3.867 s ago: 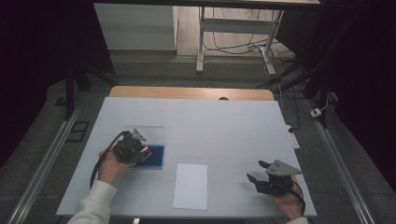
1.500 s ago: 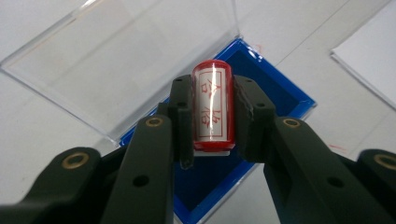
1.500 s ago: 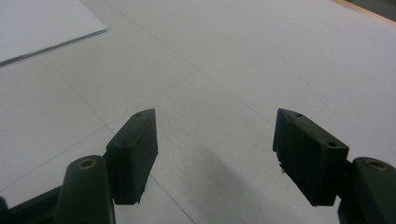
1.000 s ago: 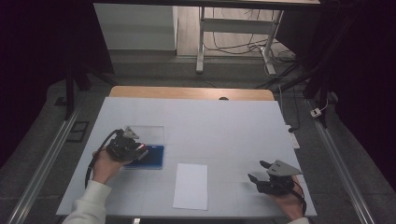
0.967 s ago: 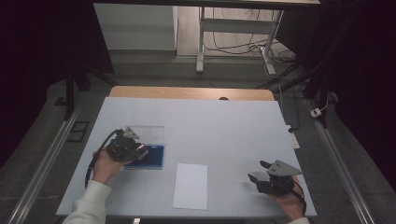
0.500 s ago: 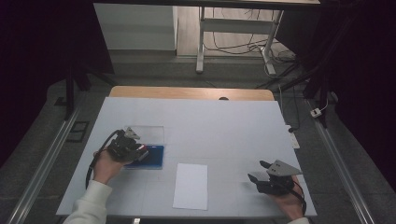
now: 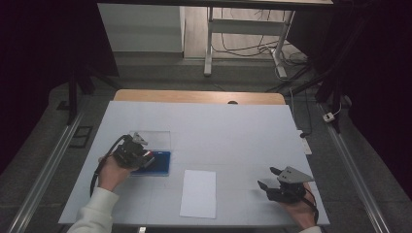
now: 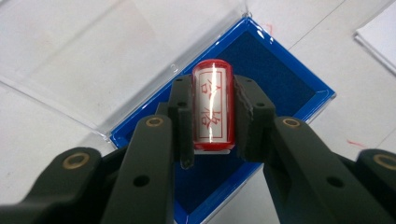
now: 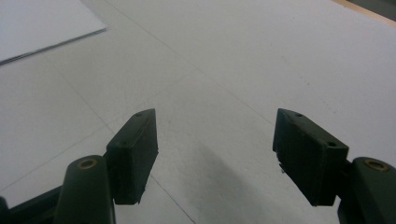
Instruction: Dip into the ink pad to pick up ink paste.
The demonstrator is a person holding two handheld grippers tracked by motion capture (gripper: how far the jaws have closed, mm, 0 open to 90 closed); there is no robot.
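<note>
Here a red stamp (image 8: 213, 106), its white label printed with red characters too glared to be read, is clamped by the left gripper (image 8: 213, 122) above the blue ink pad (image 8: 275, 79); the right gripper (image 9: 215, 156) is held wide apart over the table (image 9: 261, 51).

The black two-jaw left gripper (image 8: 212, 119) has matte arms with round brass pivot pins, small screw holes and ribbed pads; a black cable (image 7: 97, 167) loops behind it. The matching black right gripper (image 7: 272, 177) carries a grey three-cornered plate (image 7: 291, 174) on top. A white sleeve (image 7: 94, 216) covers the left forearm
</note>
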